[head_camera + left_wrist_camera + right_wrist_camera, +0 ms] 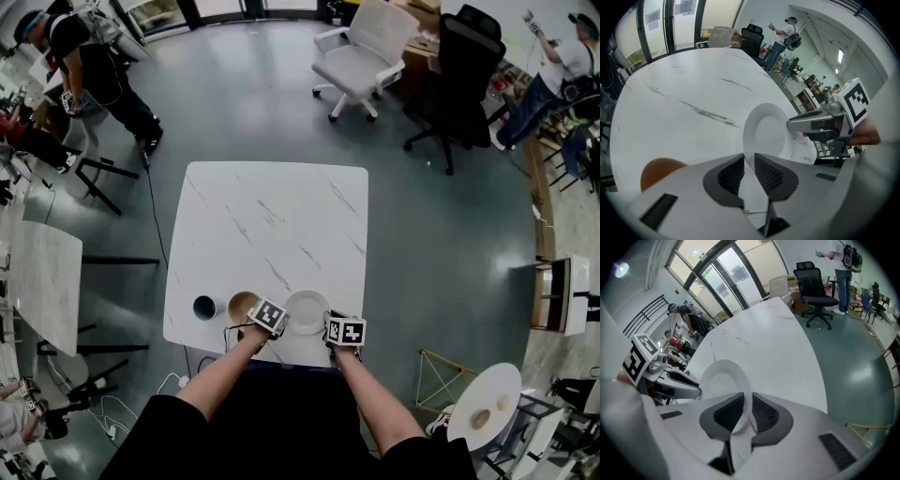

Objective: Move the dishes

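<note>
**Both grippers hold the plate at the table's near edge**

The white plate [307,310] is at the near edge of the marble table [272,211], straight ahead of the person. The left gripper [282,322] has it by its left rim and the right gripper [329,324] by its right rim, so the two face each other across it.

In the left gripper view the jaws are drawn close together with the plate's rim running down into the narrow gap between the pads. In the right gripper view the jaws are clenched on the opposite rim, which stands plainly between the ribbed pads. Each gripper view shows the other gripper at the far side of the plate. No view settles whether the plate rests on the table or hangs just above it.

A brown bowl [242,305] sits just left of the plate, close to the left gripper. A dark cup [204,307] stands beside the bowl, further left. Both are near the table's front edge, and the rest of the top is bare marble.

Beyond the table stand a white chair [364,54] and a black chair [457,70] on the grey floor.
</note>
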Motion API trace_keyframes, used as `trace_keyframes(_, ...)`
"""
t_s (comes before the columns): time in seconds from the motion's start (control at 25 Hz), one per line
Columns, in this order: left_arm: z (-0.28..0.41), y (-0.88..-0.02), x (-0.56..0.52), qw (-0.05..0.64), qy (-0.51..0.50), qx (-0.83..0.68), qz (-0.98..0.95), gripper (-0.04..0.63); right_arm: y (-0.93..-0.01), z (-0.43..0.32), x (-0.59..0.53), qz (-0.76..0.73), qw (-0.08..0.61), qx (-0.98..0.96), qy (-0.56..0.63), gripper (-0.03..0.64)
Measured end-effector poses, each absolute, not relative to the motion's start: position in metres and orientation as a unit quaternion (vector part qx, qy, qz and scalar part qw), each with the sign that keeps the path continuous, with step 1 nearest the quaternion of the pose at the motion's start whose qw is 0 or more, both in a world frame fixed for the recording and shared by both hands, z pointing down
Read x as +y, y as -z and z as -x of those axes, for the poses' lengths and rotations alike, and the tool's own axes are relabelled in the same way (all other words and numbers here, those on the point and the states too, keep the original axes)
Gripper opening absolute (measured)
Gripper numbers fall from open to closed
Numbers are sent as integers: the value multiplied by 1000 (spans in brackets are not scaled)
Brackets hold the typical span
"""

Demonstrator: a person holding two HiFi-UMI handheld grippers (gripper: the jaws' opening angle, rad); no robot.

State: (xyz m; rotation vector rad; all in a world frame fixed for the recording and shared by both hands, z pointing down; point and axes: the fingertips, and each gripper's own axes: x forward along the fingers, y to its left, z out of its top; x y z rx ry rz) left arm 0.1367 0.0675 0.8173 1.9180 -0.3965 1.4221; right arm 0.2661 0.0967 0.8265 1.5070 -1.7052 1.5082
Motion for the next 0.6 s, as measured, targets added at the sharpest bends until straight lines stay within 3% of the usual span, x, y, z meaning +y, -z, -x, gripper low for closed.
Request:
trace_keyframes(0.28,-132,-825,48,303,-555,-179,-753,78,-828,-266,95,-541,202,-616,-535,71)
trace_keyframes(0.6,-134,-823,77,346,-556,-158,-739,95,-822,-264,99,-541,187,-627,-528,76)
